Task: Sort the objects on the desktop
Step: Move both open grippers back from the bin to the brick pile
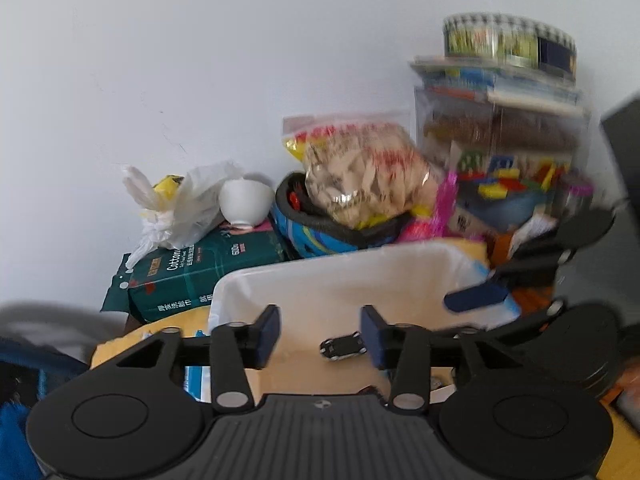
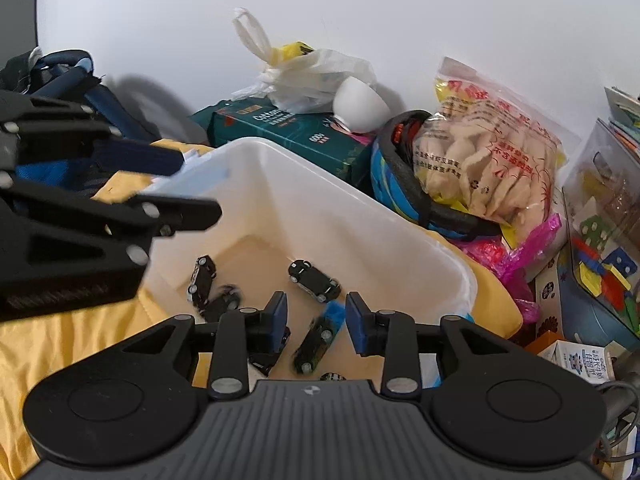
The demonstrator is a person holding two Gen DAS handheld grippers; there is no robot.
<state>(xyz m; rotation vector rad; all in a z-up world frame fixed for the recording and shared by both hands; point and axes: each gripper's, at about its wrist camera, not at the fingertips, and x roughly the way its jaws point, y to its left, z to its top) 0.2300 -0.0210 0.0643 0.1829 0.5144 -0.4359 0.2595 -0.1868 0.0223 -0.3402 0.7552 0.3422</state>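
The white bin is the landmark here, sitting on a yellow cloth amid clutter. Behind the bin lie a green tissue pack, a white plastic bag and a small white bowl; beyond its far right corner sits a blue helmet with a bag of snacks on top.

Both grippers hang over the bin. The left gripper is above its near rim with its jaws released and nothing between them. The right gripper points down into the bin, jaws parted and empty; a toy car with a blurred blue patch at its upper end lies on the bin floor directly under the gap, apparently free of the pads.

Several black toy cars are scattered across the bin floor.

The step in hand looks like dropping cars into the bin. The next move would call for lifting both grippers clear of the rim and finding any car outside the bin; none shows here.
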